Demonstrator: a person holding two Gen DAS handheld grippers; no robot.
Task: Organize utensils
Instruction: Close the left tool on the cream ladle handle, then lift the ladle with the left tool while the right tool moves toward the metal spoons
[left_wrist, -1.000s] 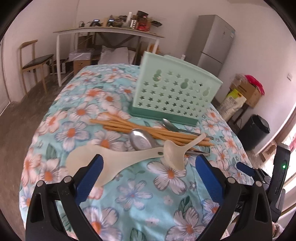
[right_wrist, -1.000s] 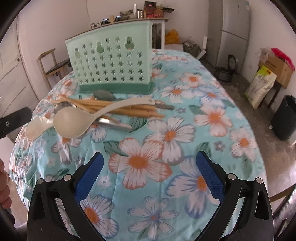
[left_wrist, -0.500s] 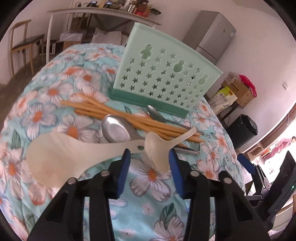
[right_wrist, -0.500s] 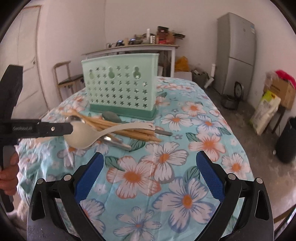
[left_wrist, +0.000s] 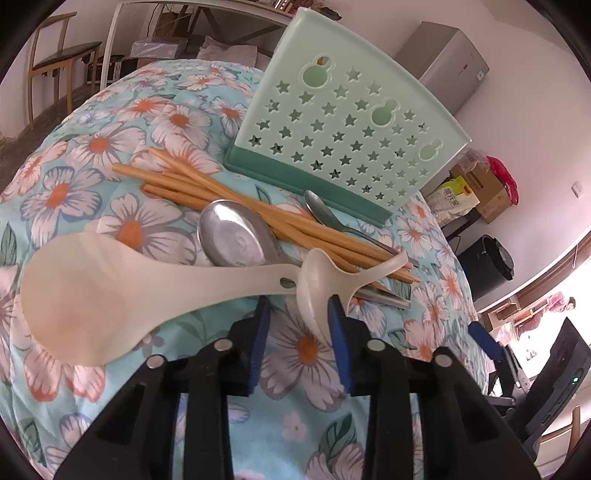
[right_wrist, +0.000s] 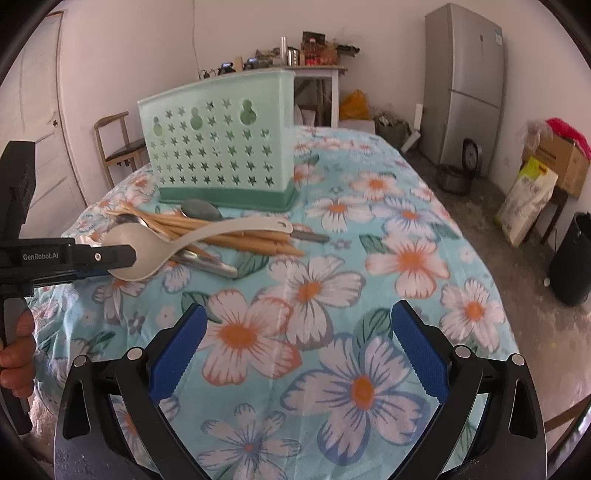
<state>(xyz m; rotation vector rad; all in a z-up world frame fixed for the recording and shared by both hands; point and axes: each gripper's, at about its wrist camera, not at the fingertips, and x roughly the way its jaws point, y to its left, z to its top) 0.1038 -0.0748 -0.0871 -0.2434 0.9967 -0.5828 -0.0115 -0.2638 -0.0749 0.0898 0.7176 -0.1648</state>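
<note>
A white soup spoon lies at the near end of a pile of utensils on the flowered tablecloth. My left gripper is closing around its bowl; the right pad touches the bowl, the left pad stands a little apart. A white rice paddle, a large metal spoon, a small metal spoon and several wooden chopsticks lie together. Behind them stands the green star-holed holder. In the right wrist view my right gripper hangs open over bare cloth, right of the soup spoon and the holder.
A person's hand holds the left gripper's handle at the left edge. Beyond the table stand a wooden chair, a grey fridge, a black bin, cardboard boxes and a cluttered side table.
My left gripper dropped toward the pile and its jaws narrowed from wide open to around the soup spoon's bowl. The right gripper tilted up a little and stayed open.
</note>
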